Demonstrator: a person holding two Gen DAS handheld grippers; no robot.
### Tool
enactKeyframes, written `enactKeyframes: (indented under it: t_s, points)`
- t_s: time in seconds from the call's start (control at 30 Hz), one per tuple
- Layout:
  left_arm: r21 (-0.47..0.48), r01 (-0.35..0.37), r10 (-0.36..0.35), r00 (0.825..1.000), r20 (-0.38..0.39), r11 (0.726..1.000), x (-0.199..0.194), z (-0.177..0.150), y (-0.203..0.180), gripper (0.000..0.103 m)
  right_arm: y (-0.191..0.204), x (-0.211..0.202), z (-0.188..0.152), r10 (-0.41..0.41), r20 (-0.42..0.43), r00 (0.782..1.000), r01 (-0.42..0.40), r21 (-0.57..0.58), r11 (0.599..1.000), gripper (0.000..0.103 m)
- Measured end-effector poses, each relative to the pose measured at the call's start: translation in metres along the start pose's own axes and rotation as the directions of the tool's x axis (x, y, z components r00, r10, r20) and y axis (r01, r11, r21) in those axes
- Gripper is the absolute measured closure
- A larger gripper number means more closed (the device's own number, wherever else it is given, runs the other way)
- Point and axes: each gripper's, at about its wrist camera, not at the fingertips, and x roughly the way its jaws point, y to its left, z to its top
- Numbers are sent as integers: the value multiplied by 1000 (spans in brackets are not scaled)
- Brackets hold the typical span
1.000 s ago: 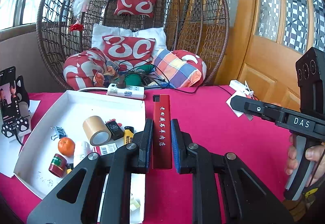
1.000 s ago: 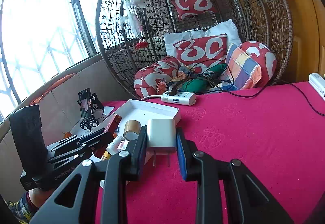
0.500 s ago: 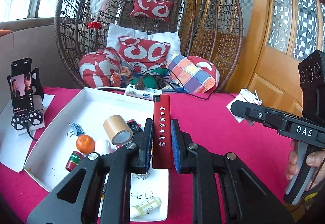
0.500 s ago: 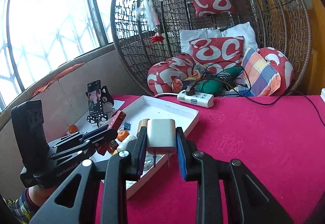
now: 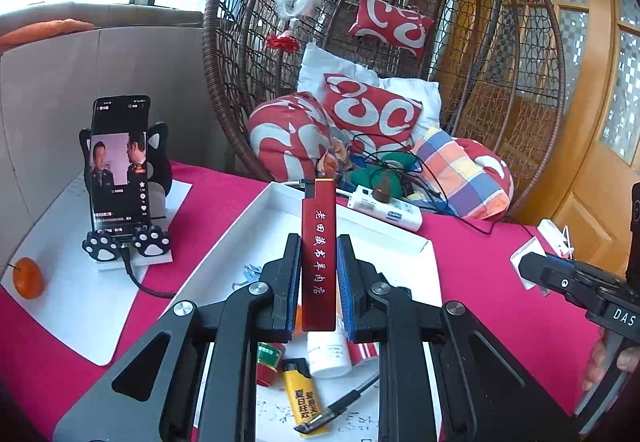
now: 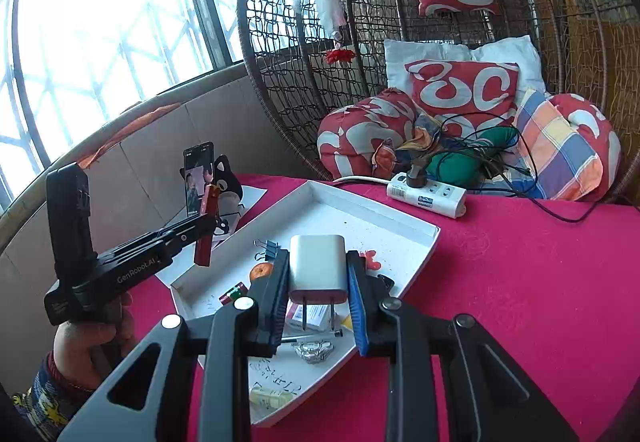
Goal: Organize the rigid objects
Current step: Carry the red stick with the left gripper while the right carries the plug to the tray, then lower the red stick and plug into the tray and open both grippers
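Magenta cloth covers the counter [image 6: 520, 282] carrying a white tray [image 6: 400, 219]. Above it, the left gripper [image 5: 318, 282] pinches a stiff, probably light red bar [image 5: 318, 262] mid-length; the right gripper [image 6: 318, 282] clamps a smooth white charger [image 6: 318, 262] by its flat sides.

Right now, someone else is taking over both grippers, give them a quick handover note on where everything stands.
Left gripper: shut on the red box, held upright over the white tray.
Right gripper: shut on the white charger, prongs pointing back toward the camera, held above the tray's near half.
Already in the tray: yellow lighter, white bottle, binder clips, an orange and other small items.
Left to do: set down the red box and the charger, probably in the tray. A second orange sits on the white paper outside the tray, beside the phone stand.
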Motion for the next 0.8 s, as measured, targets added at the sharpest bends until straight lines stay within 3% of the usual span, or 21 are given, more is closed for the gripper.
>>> enactKeyframes:
  t_s: [0.3, 0.53, 0.57, 0.6, 0.63, 0.77, 0.8]
  points:
    - [59, -12, 17, 997, -77, 998, 33, -17, -11, 87, 0, 65, 4, -30, -78, 996, 32, 20, 999, 77]
    - [35, -14, 18, 993, -119, 999, 52, -31, -12, 84, -4, 101, -13, -43, -127, 991, 52, 65, 997, 76]
    - [36, -21, 25, 993, -115, 999, 51, -30, -12, 80, -4, 102, -15, -44, -128, 991, 53, 68, 996, 76]
    - [34, -30, 34, 993, -110, 999, 50, -30, -11, 59, -3, 102, -17, -42, -128, 991, 51, 69, 996, 76]
    - [30, -42, 44, 994, -104, 999, 49, -30, -10, 24, -2, 102, -18, -43, -125, 991, 52, 66, 996, 73]
    - [-8, -57, 56, 997, -54, 998, 36, -29, 1, 1, -3, 94, -21, -64, -101, 993, 71, 74, 995, 42]
    - [-22, -56, 55, 997, -47, 998, 32, -29, 4, 0, -6, 90, -22, -61, -95, 994, 69, 92, 993, 29]
